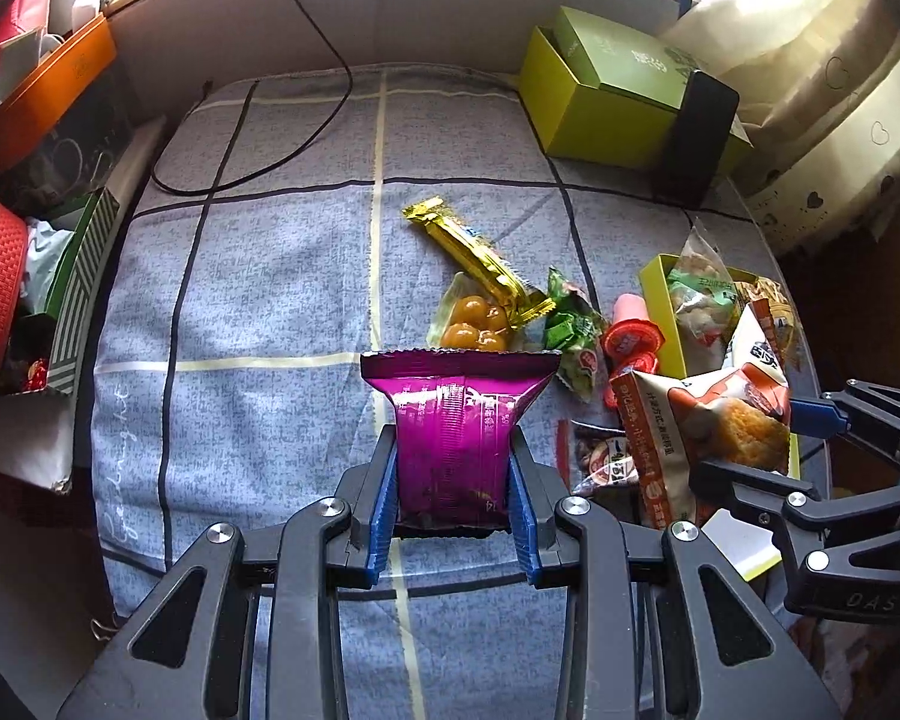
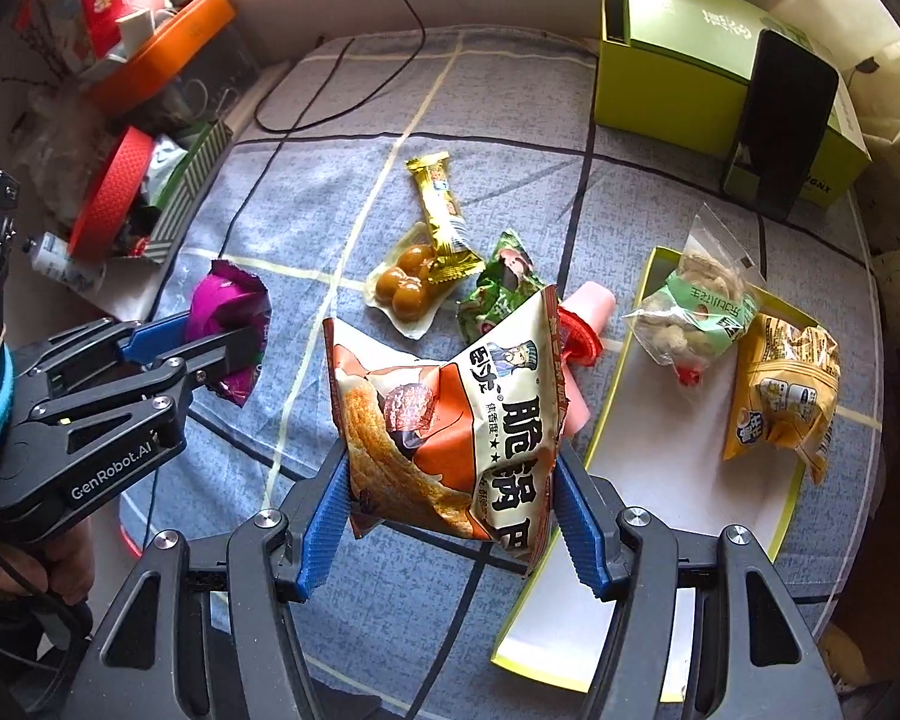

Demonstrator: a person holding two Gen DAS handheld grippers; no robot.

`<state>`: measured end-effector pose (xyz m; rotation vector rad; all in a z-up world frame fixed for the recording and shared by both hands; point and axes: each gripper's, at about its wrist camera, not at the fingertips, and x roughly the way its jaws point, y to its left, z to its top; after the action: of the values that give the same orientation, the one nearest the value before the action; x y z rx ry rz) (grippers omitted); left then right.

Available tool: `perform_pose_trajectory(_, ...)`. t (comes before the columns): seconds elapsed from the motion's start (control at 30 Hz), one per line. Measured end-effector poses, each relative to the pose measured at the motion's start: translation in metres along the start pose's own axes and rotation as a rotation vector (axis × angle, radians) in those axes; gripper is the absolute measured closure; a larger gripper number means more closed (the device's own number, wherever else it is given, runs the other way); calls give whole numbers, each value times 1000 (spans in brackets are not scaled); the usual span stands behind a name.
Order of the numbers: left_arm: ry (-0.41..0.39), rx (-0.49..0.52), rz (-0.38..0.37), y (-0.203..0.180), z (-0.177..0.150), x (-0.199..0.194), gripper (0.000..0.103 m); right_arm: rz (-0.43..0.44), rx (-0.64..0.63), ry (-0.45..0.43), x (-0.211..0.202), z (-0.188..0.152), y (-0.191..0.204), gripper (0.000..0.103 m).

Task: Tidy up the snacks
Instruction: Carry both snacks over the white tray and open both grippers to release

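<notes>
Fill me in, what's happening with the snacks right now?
A person is sorting snacks with two handheld grippers. The left gripper is shut on a shiny purple foil packet; the right gripper clamps a white-and-orange crinkly snack bag. Both are lifted above the grey checked cloth. The shallow yellow-rimmed tray already holds two bags.

My left gripper (image 1: 455, 486) has a snack packet (image 1: 456, 426) squeezed between its two fingers, up off the cloth (image 1: 258, 276). To its right, my right gripper (image 2: 450, 516) is clamped on a bigger snack bag (image 2: 450, 426). Behind them, on the cloth, lie a long bar (image 2: 441, 210), a pack of round balls (image 2: 405, 288) partly under it, and a small packet (image 2: 498, 288) to the right. Further right is a shallow tray (image 2: 660, 480) with two bags (image 2: 690, 306) in it. A big box (image 2: 690, 66) stands at the far right corner.
</notes>
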<state>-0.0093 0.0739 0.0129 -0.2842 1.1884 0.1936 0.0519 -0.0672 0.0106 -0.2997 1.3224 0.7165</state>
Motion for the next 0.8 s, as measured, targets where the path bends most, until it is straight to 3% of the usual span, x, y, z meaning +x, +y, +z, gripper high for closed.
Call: perform_pose_trajectory(0.8, 85, 193, -112, -119, 11, 30, 69, -41, 245, -21, -13, -51, -112, 41)
